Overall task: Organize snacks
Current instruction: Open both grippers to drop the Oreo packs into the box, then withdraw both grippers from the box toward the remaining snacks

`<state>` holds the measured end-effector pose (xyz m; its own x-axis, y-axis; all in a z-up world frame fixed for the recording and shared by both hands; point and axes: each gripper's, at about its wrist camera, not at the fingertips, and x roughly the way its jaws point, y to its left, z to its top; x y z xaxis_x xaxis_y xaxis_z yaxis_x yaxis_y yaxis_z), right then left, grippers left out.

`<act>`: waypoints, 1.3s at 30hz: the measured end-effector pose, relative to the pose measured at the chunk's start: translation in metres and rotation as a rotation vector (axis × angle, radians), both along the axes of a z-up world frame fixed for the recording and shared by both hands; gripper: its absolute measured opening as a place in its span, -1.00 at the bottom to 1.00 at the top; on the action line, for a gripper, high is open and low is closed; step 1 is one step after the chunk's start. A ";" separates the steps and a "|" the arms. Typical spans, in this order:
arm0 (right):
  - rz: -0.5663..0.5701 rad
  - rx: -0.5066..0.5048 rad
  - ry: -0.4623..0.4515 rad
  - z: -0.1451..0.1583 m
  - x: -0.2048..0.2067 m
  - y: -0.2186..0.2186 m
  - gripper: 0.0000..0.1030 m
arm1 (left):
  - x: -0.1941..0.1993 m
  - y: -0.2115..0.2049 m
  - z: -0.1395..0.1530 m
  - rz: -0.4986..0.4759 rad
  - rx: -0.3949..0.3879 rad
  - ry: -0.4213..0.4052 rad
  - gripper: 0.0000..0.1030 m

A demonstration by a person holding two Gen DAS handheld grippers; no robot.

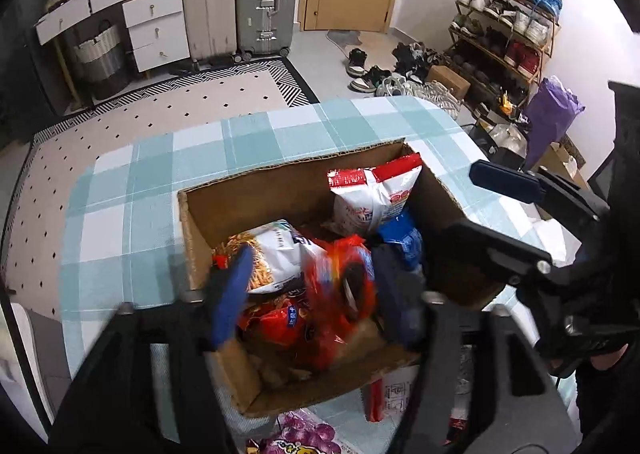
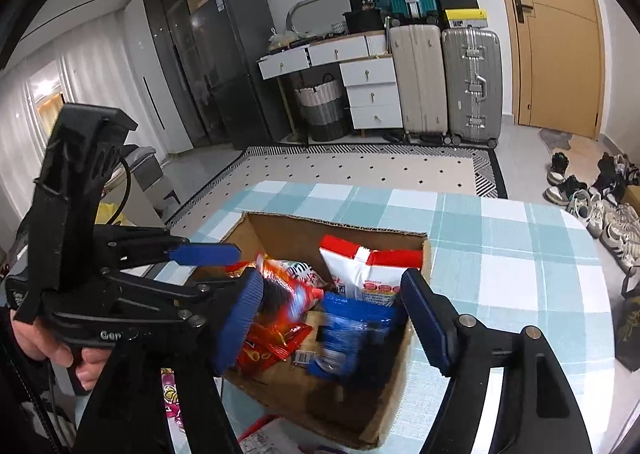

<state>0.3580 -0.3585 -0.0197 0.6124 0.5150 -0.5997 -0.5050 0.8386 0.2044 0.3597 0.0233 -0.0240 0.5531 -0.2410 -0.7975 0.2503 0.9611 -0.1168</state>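
Note:
An open cardboard box [image 1: 280, 189] [image 2: 304, 225] stands on the checked table and holds several snack bags. A white and red bag [image 1: 372, 193] [image 2: 368, 266] leans in its far corner, and a white bag of sticks [image 1: 276, 250] lies at the left. My left gripper [image 1: 314, 294] is open over the box, with a blurred red bag [image 1: 340, 286] loose between its fingers. My right gripper [image 2: 332, 320] is open too, and a blurred blue bag [image 2: 352, 330] hangs free between its pads above the box floor. Each gripper shows at the edge of the other's view.
The table [image 1: 140, 193] has a blue and white checked cloth with bare room left of and beyond the box. More packets lie at the near edge: a purple grape one [image 1: 304, 434], a red and white one [image 1: 384, 394]. A rug, suitcases and a shoe rack are beyond.

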 end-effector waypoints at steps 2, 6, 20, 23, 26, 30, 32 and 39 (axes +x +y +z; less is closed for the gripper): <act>-0.001 -0.007 -0.015 0.004 -0.006 -0.003 0.43 | -0.006 0.001 0.004 0.003 0.000 -0.014 0.30; -0.008 -0.007 -0.035 0.014 -0.017 -0.010 0.47 | -0.018 0.003 0.011 0.014 0.007 -0.025 0.30; -0.003 -0.008 -0.116 0.059 -0.079 -0.018 0.62 | -0.088 0.011 0.050 0.058 0.026 -0.096 0.31; -0.007 -0.006 -0.128 0.066 -0.093 -0.018 0.64 | -0.107 0.012 0.059 0.065 0.025 -0.114 0.41; -0.008 -0.007 -0.139 0.072 -0.108 -0.019 0.66 | -0.124 0.012 0.068 0.077 0.030 -0.140 0.54; 0.000 -0.016 -0.155 0.077 -0.130 -0.018 0.68 | -0.149 0.013 0.077 0.081 0.042 -0.166 0.57; 0.001 -0.025 -0.165 0.079 -0.143 -0.017 0.71 | -0.161 0.014 0.081 0.089 0.047 -0.179 0.59; -0.001 -0.024 -0.181 0.083 -0.180 -0.015 0.73 | -0.200 0.015 0.085 0.100 0.044 -0.209 0.64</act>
